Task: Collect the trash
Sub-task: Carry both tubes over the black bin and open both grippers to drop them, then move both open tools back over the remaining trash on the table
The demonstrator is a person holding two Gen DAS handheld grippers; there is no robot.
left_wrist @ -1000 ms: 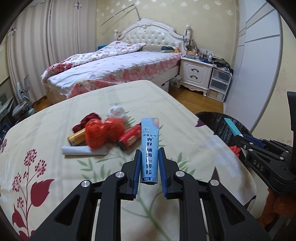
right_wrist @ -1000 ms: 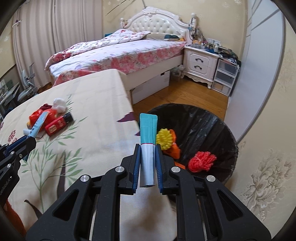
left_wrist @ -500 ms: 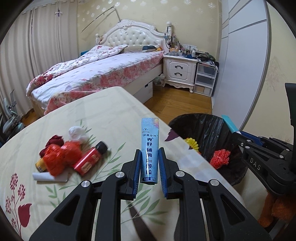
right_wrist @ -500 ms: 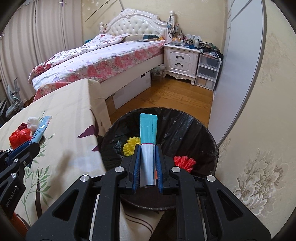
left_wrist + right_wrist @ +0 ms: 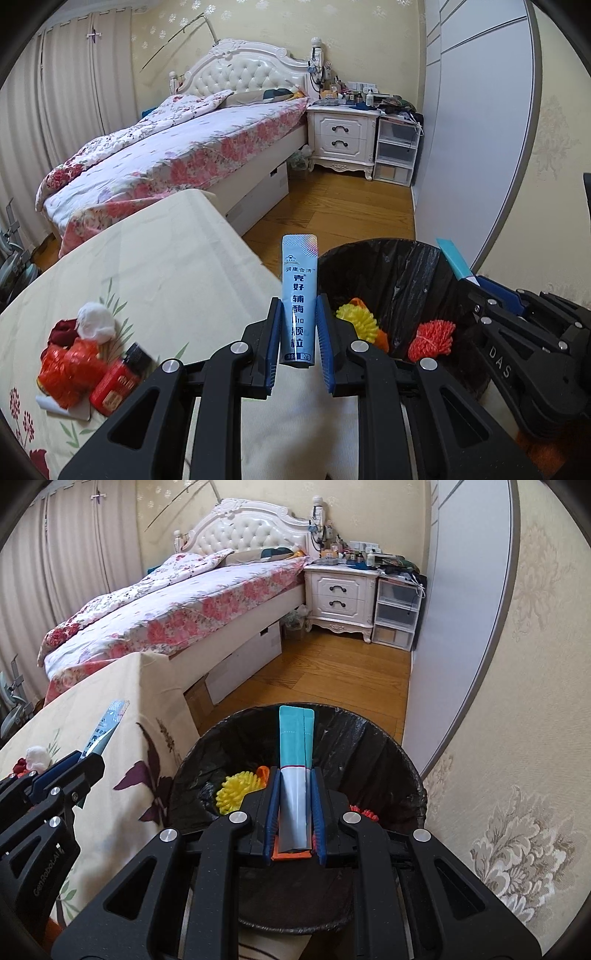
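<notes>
A: Left wrist view: a blue sachet [image 5: 298, 302] was seen clamped upright in the left gripper [image 5: 298, 345], above the table edge [image 5: 221, 266], just beside the black-lined bin [image 5: 391, 258].

B: Released there, it could be dropped on the tablecloth.

A: Right wrist view: a teal sachet [image 5: 295, 771] was gripped by the right gripper [image 5: 294, 816] over the bin [image 5: 388, 753].

B: Static cling to the pads might be expected.
</notes>
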